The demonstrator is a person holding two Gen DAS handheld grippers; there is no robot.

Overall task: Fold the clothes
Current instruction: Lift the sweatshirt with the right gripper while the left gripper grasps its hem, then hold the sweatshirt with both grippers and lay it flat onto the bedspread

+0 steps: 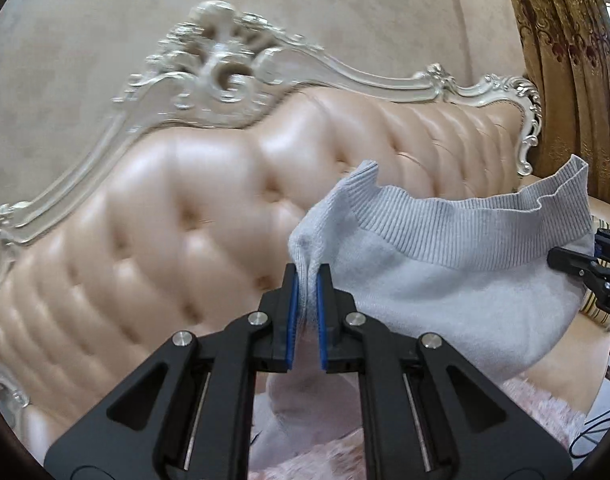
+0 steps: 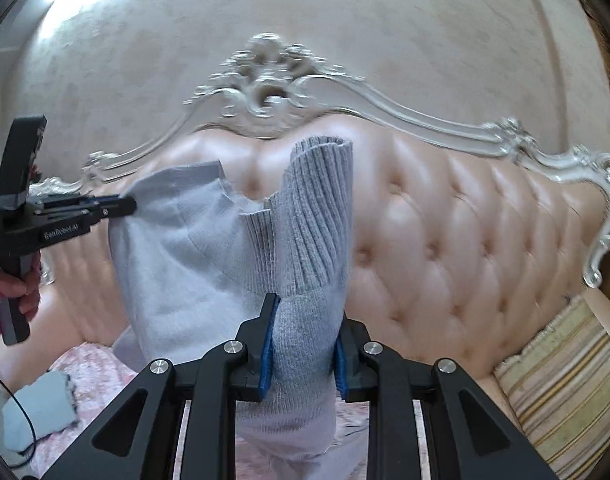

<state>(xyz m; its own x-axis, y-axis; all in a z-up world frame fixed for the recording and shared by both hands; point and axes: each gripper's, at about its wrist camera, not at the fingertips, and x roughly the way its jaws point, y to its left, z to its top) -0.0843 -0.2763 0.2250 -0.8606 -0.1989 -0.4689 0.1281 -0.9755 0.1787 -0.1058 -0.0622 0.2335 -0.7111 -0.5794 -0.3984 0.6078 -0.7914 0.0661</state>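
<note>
A pale grey knit sweater point(image 1: 445, 292) with a ribbed collar point(image 1: 477, 232) hangs in the air, held up by both grippers. My left gripper point(image 1: 308, 276) is shut on a pinch of its fabric near one shoulder. In the right wrist view the same sweater point(image 2: 193, 248) spreads to the left, and my right gripper point(image 2: 305, 320) is shut on a thick bunch of it below the ribbed collar point(image 2: 317, 216). The left gripper point(image 2: 125, 206) shows at the left of that view, clamped on the sweater's far corner and held by a hand point(image 2: 21, 288).
A tufted peach headboard point(image 1: 177, 216) with a carved silver frame point(image 1: 221, 68) fills the background. Gold curtains point(image 1: 565, 60) hang at the right. A striped cushion point(image 2: 565, 380) lies lower right, pink fuzzy bedding point(image 2: 93, 364) below, with a grey cloth point(image 2: 37, 412) and a cable on it.
</note>
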